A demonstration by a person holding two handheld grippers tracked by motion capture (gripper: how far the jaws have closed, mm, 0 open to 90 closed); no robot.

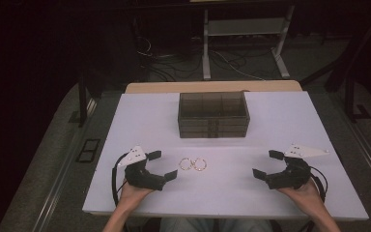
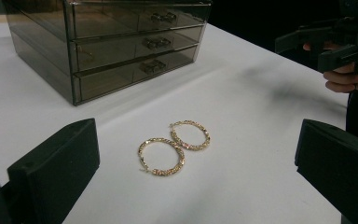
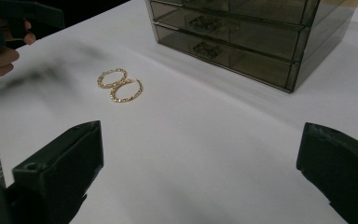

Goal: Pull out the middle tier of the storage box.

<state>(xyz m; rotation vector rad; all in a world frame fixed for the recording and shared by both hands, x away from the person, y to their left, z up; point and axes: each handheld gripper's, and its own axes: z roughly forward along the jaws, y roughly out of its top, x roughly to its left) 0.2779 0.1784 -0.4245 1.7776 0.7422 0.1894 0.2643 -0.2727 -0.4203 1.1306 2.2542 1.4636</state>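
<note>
Earrings (image 1: 193, 165) lie flat on the white table (image 1: 280, 121), in front of the smoky drawer box (image 1: 213, 115), nearer the left gripper (image 1: 162, 165).

Two gold hoops touch at their rims, side by side, so the pair's long axis runs across the table, roughly parallel to the drawer box's front. Seen from the earrings, the left gripper sits just beside them on one side, jaws spread wide and empty, pointing at the hoops; the right gripper (image 1: 266, 164) is well apart on the other side, jaws likewise apart and holding nothing. The left one looks better placed to reach first.
</note>
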